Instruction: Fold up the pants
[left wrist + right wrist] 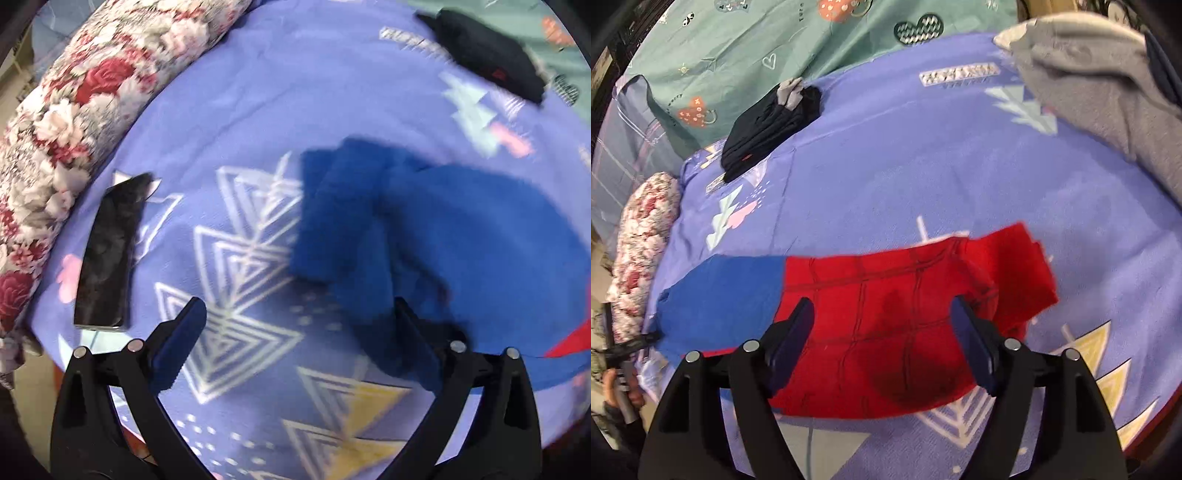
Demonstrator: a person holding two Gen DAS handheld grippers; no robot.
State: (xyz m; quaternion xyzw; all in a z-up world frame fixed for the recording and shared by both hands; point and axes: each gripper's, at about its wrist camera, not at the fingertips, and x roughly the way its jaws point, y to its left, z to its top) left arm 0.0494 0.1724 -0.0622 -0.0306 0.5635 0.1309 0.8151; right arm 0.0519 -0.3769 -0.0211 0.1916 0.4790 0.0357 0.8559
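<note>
The pants lie on a purple patterned bedspread (258, 110). Their blue leg part (443, 236) fills the right of the left wrist view, with the cuffs lying folded over at its left end. Their red part (905, 302) with dark grid lines lies across the middle of the right wrist view, joined to the blue part (727, 295) on its left. My left gripper (295, 339) is open, and its right finger (417, 347) is at the edge of the blue fabric. My right gripper (882, 343) is open just above the red part.
A black phone (107, 254) lies on the bedspread at left. A floral quilt roll (70, 110) runs along the left edge. A folded black garment (768, 125) lies at the far side. A grey garment (1100, 92) is heaped at the right. A green sheet (775, 44) lies behind.
</note>
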